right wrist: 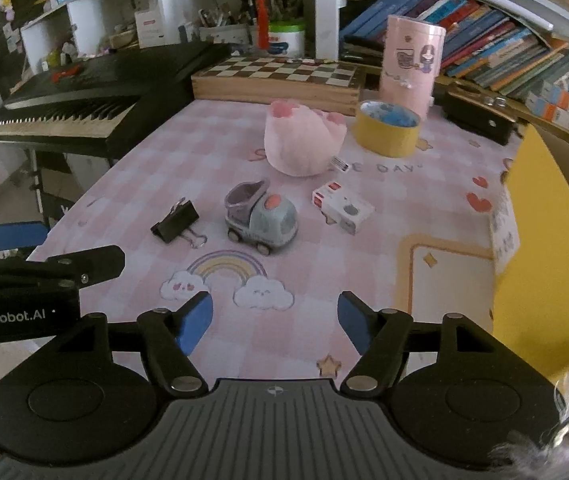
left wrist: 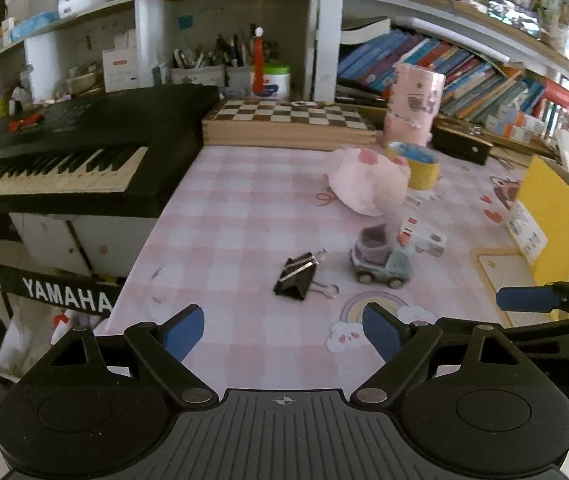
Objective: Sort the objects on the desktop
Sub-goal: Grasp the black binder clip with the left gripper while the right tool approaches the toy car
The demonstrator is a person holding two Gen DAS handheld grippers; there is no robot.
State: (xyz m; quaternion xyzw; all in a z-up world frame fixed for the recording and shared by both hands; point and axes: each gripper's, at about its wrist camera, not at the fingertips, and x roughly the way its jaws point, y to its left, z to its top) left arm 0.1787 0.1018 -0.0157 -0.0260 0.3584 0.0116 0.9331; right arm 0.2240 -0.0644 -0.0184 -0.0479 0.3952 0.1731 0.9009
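A: Left gripper [left wrist: 283, 334]: jaws apart, nothing between the blue pads, over the near edge of the desk mat [left wrist: 244, 208].
B: Confirmed. Right gripper [right wrist: 275, 322]: jaws also apart, nothing held, above the rainbow print [right wrist: 226, 268]. No earlier view to compare.

A: Items on the mat, near to far. Black binder clip [right wrist: 175, 222] lying left of centre, just beside the toy car [right wrist: 262, 218].
B: Noted. Small white box [right wrist: 342, 208] right of the car, apart from it.

A: Pink plush [right wrist: 304, 140] farther back, centre. Yellow tape roll [right wrist: 388, 128] just right of it, lying flat.
B: Tall pink cylinder [right wrist: 410, 62] upright behind the roll. Chessboard box [right wrist: 276, 78] along the far edge. Black keyboard [right wrist: 84, 100] at far left, off the mat.

A: Contact between either gripper and any item?
B: None seen. Both well short of the clip and the car.
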